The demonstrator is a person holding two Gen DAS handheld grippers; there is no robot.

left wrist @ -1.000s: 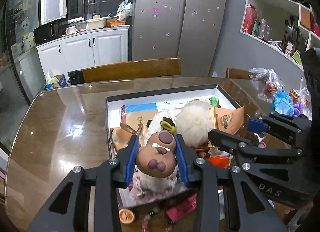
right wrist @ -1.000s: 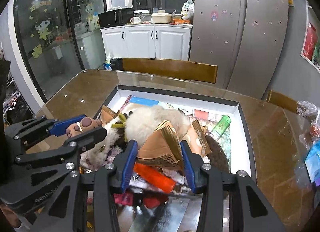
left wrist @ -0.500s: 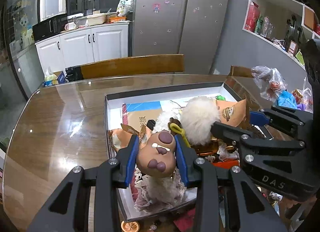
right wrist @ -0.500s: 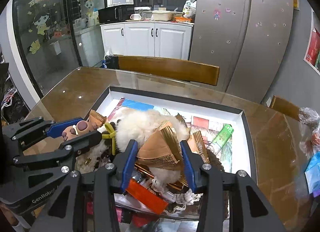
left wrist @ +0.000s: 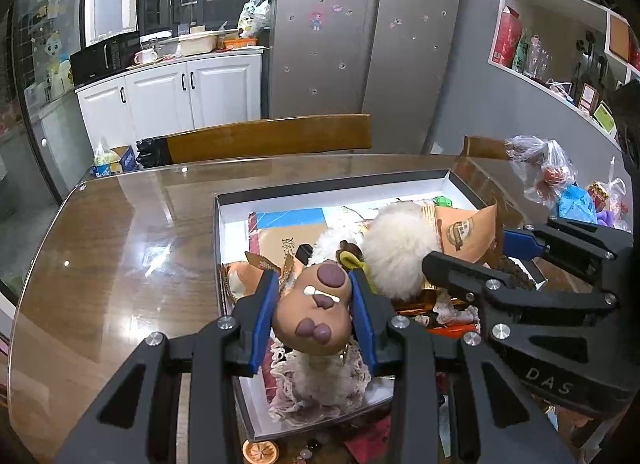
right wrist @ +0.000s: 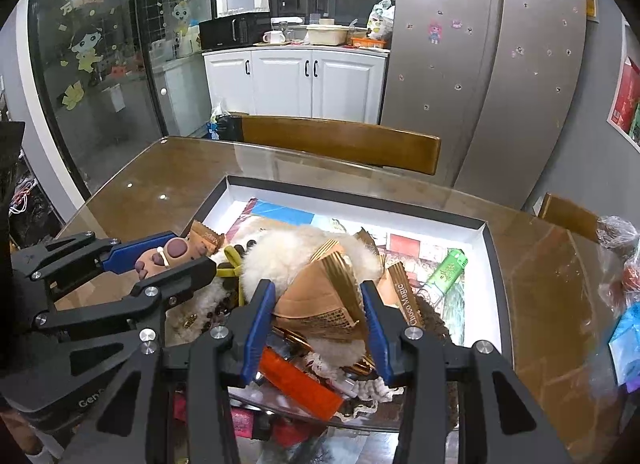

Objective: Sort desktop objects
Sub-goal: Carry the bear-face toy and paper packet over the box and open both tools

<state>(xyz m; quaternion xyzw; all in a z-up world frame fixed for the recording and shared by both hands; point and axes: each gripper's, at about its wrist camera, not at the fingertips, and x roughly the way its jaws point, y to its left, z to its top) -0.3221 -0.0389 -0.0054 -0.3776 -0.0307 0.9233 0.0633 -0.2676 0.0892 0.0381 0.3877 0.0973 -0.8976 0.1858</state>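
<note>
My left gripper (left wrist: 314, 296) is shut on a brown plush toy (left wrist: 316, 314) with a purple nose, held over the near left part of the white-lined box (left wrist: 332, 193). It also shows in the right wrist view (right wrist: 166, 258). My right gripper (right wrist: 316, 308) is shut on an orange-brown snack packet with gold edges (right wrist: 320, 296), held above the box's clutter. In the left wrist view the right gripper (left wrist: 472, 260) sits to the right with the packet (left wrist: 464, 229). A white fluffy plush (right wrist: 288, 256) lies between them in the box (right wrist: 490, 264).
The box also holds a green lighter (right wrist: 446, 270), a red-orange packet (right wrist: 300, 378), papers and lace. The box sits on a glass-topped wooden table (left wrist: 120, 244). Plastic bags (left wrist: 548, 175) lie at the right. A wooden chair (right wrist: 340, 139) stands behind the table.
Both grippers have risen and drawn back from the box with their objects still held; the plush toy and the snack packet now sit higher above the clutter.
</note>
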